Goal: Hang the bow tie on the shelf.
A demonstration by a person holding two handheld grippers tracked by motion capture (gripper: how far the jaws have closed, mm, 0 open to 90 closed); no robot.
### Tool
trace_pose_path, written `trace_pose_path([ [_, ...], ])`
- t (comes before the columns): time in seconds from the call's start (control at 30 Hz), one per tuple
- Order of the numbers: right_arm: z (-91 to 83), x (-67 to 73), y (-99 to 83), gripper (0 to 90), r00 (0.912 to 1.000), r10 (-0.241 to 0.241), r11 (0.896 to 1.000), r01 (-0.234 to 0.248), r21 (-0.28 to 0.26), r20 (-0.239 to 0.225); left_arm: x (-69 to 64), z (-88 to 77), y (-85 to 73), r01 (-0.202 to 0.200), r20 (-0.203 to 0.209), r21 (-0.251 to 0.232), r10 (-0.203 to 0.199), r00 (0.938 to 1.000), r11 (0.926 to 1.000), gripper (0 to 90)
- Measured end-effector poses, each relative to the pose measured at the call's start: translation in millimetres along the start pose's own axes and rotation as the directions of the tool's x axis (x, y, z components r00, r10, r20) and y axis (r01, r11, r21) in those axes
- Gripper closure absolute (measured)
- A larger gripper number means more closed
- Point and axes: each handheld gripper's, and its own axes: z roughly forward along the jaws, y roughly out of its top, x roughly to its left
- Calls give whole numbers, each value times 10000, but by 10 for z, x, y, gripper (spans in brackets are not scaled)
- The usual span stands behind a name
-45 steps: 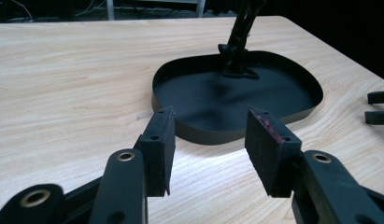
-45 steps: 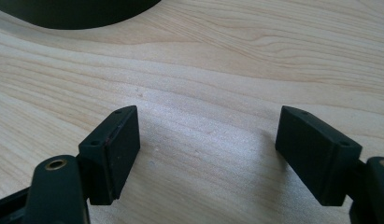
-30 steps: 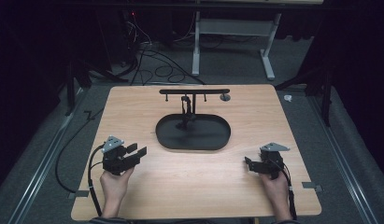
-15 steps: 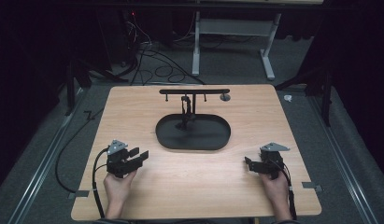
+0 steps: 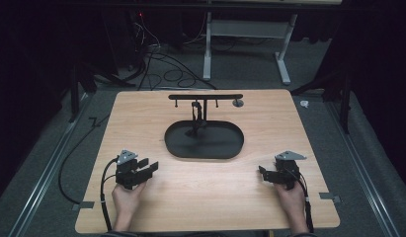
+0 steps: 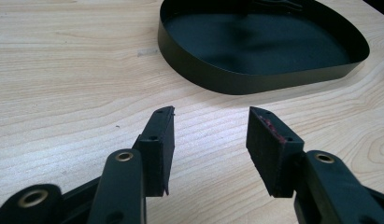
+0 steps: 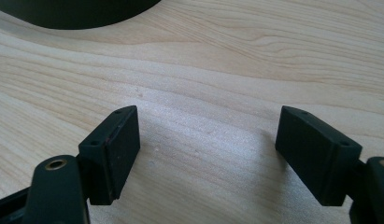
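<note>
A black oval tray (image 5: 204, 143) with a T-shaped stand (image 5: 205, 97) rising from it sits at the middle of the wooden table (image 5: 141, 113). A small dark item (image 5: 195, 109) hangs from the stand's bar. My left gripper (image 5: 150, 169) rests at the front left, pointing toward the tray (image 6: 236, 77), open with nothing between its pads (image 6: 164, 140). My right gripper (image 5: 262, 172) lies at the front right, open wide over bare wood (image 7: 203, 135), nothing held.
A small round grey object (image 5: 237, 102) lies on the table by the stand's right end. Cables (image 5: 156, 59) and a white desk frame (image 5: 245, 34) stand on the floor beyond the far edge. Tape marks (image 5: 329, 197) sit near the front corners.
The left hand has shifted slightly toward the front edge and turned a little right. The right hand has stayed put.
</note>
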Motion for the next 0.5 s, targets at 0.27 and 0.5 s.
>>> trace_pose_path([
  [0.27, 0, 0, 0, 230, 10000, 0, 10000, 0, -1, 2, -13, 106, -45, -73, -128, 275, 76, 9999, 9996, 523],
  [0.5, 0, 0, 0, 230, 10000, 2, 10000, -2, 2, -2, -15, 184, -80, -206, -282, 471, 219, 9994, 9987, 520],
])
